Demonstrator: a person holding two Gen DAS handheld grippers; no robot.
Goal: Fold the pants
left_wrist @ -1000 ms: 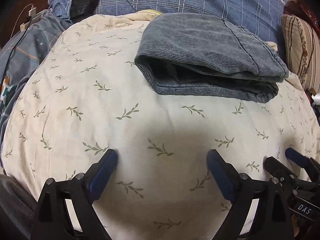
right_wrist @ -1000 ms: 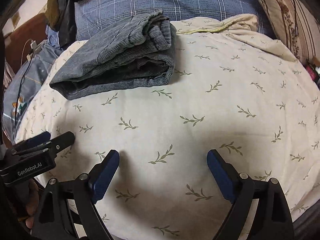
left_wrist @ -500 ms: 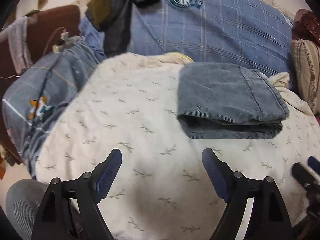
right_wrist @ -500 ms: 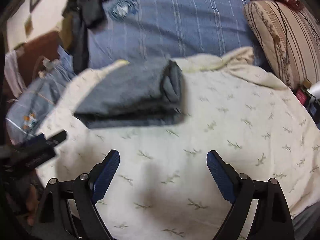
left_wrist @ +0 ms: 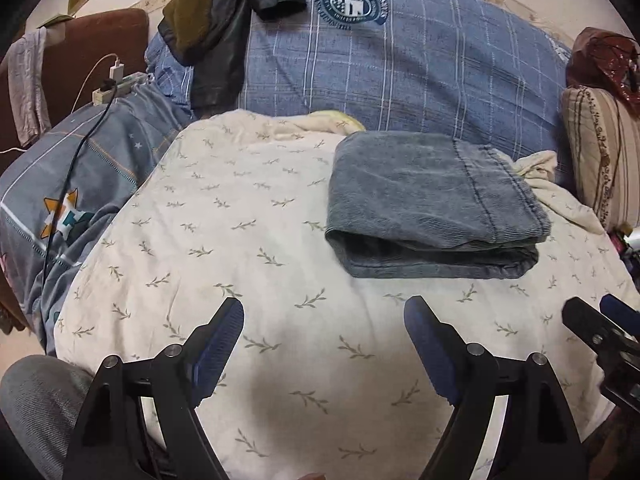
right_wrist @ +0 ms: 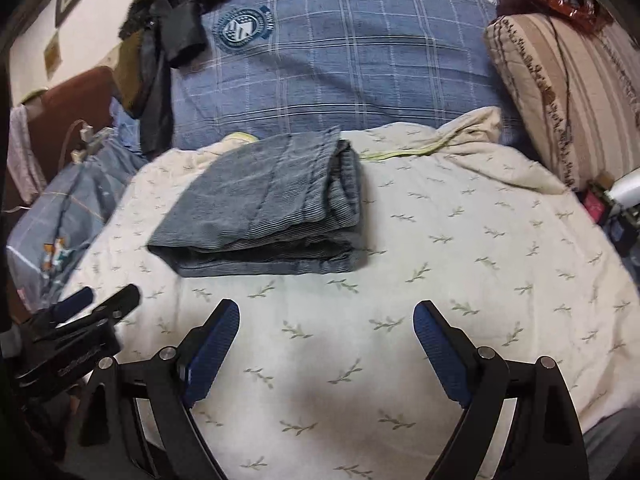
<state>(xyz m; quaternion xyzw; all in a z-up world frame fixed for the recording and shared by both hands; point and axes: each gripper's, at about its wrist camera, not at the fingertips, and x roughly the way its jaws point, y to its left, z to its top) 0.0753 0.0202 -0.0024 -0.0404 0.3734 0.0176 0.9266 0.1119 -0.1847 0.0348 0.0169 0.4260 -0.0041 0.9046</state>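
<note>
The grey-blue corduroy pants (left_wrist: pixel 432 200) lie folded into a thick rectangle on the cream leaf-print blanket (left_wrist: pixel 240 240), toward its far side. From the right wrist they (right_wrist: pixel 264 200) sit left of centre. My left gripper (left_wrist: pixel 324 308) hangs open above the bare blanket, short of the pants, with nothing between its fingers. My right gripper (right_wrist: pixel 326 308) is open as well, over the blanket (right_wrist: pixel 460 260) and apart from the pants. Each gripper shows at the edge of the other's view: the right gripper (left_wrist: pixel 600 320) and the left gripper (right_wrist: pixel 100 300).
A blue plaid duvet (left_wrist: pixel 400 60) is piled behind the blanket, with dark clothes (left_wrist: pixel 216 20) on it. A striped pillow (right_wrist: pixel 568 92) stands at the right. A power strip with a charger and cable (left_wrist: pixel 112 84) lies at the left. A person's grey-clad knee (left_wrist: pixel 36 396) is bottom left.
Both grippers have lifted away from the blanket and tipped up, so the pants look farther off and more of the bed shows. The left jaws stand slightly narrower than before.
</note>
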